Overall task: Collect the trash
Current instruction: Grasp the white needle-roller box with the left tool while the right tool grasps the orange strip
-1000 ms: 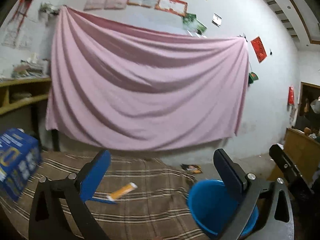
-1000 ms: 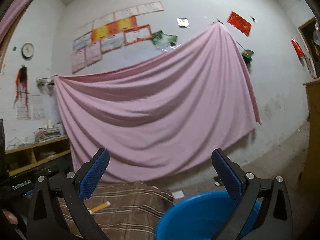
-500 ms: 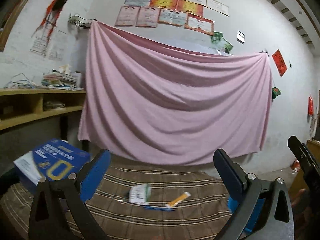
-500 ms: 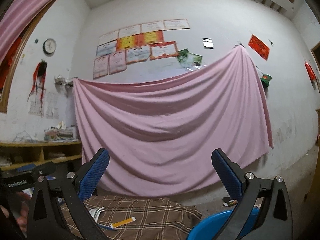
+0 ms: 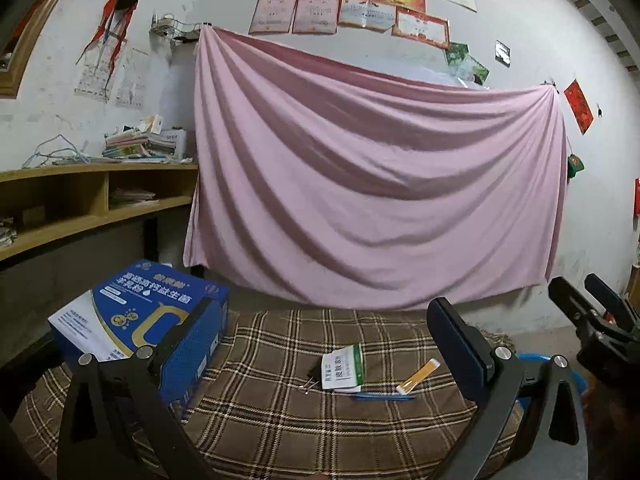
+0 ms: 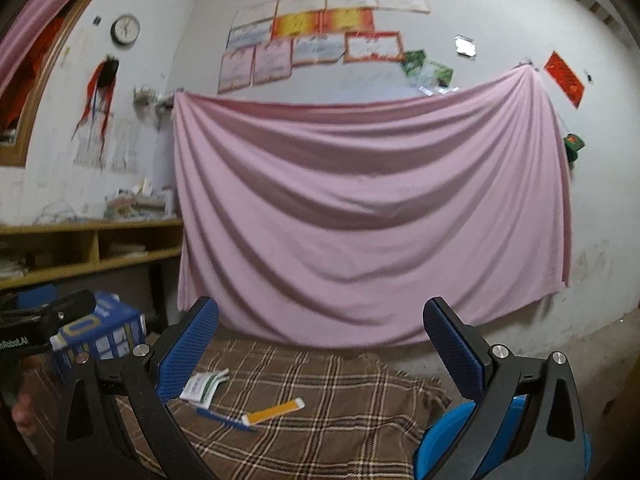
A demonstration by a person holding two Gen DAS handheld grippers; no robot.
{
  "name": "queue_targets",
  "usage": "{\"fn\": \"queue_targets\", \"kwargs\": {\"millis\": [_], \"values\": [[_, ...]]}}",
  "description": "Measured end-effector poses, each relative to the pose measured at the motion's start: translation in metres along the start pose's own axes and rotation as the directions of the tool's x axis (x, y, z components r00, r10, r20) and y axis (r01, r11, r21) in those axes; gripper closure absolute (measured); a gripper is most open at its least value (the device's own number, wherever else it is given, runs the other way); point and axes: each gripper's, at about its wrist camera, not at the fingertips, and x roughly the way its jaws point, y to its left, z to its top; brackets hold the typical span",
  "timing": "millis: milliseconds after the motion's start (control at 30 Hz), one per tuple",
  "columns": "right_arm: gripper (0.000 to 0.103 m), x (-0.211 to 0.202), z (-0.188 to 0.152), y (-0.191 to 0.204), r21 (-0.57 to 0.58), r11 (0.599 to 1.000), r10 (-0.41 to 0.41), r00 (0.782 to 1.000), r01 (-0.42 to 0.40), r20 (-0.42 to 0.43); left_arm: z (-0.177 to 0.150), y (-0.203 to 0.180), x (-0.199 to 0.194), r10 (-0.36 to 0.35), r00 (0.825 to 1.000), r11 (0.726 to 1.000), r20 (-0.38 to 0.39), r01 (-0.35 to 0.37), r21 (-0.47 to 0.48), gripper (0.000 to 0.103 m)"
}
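Observation:
On a brown plaid blanket (image 5: 280, 420) lie a white-and-green paper packet (image 5: 343, 368), an orange-and-white sachet (image 5: 419, 376) and a blue pen (image 5: 384, 396). They also show in the right wrist view: packet (image 6: 202, 386), sachet (image 6: 274, 410), pen (image 6: 224, 418). A blue bucket (image 6: 452, 440) stands at the blanket's right edge; only a sliver of its rim (image 5: 532, 357) shows in the left wrist view. My left gripper (image 5: 320, 332) is open and empty, above and short of the trash. My right gripper (image 6: 320, 332) is open and empty, to the right of the left one.
A large blue carton (image 5: 148, 320) sits on the blanket's left side. A pink sheet (image 5: 372, 184) hangs on the back wall. Wooden shelves (image 5: 80, 208) with papers stand at the left. The right gripper's body (image 5: 592, 328) shows at the right edge of the left wrist view.
Both views have swung left and tilted up. The carton and packet have come into the left view, and the bucket has slid toward the right edge. Both grippers stay open.

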Motion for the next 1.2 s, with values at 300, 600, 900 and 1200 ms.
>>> {"fn": "queue_targets", "kwargs": {"millis": [300,600,900,1200], "values": [[0.0,0.038,-0.015,-0.001,0.017,0.999,0.038,0.985,-0.035,-0.168,-0.016,0.003,0.048,0.015,0.989,0.999,-0.145,-0.01,0.03,0.002],[0.019,0.083,-0.033,0.004,0.079,0.991,0.129,0.914,-0.107,-0.385,-0.039,0.009,0.105,-0.025,0.945,1.0,-0.327,0.03,0.009,0.017],[0.054,0.123,-0.065,0.02,0.055,0.99,0.133,0.777,-0.126,-0.615,-0.062,0.006,0.165,-0.169,0.835,0.982,-0.524,0.19,-0.014,0.055],[0.055,0.143,-0.077,0.011,0.103,0.987,0.16,0.721,-0.123,-0.674,-0.075,0.003,0.205,-0.187,0.754,0.979,-0.629,0.197,-0.054,0.055]]}}
